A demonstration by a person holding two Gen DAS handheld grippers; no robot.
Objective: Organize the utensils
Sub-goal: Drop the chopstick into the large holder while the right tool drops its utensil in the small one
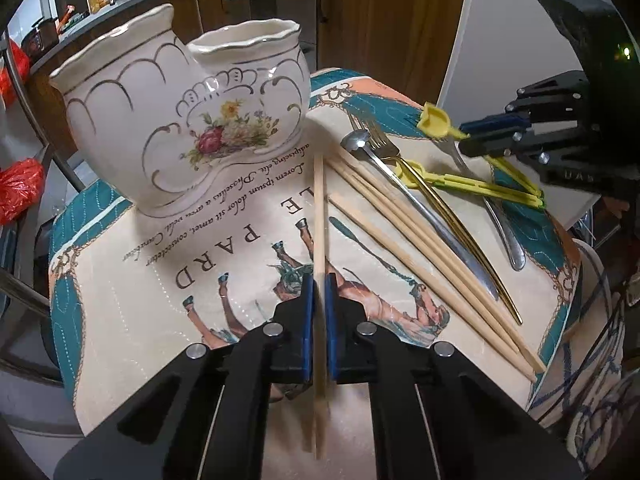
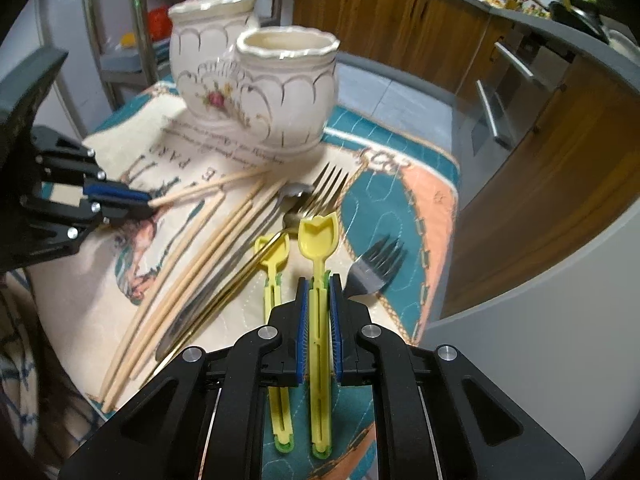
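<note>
A printed mat carries a two-cup ceramic holder. The left claw is clamped on one chopstick whose tip points at the holder. The right claw grips one yellow tongs. Loose between the claws lie four chopsticks, two forks, a spoon and a second tongs.

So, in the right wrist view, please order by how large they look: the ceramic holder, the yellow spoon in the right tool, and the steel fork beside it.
1. ceramic holder
2. yellow spoon, though being near the camera enlarges it
3. steel fork
</note>
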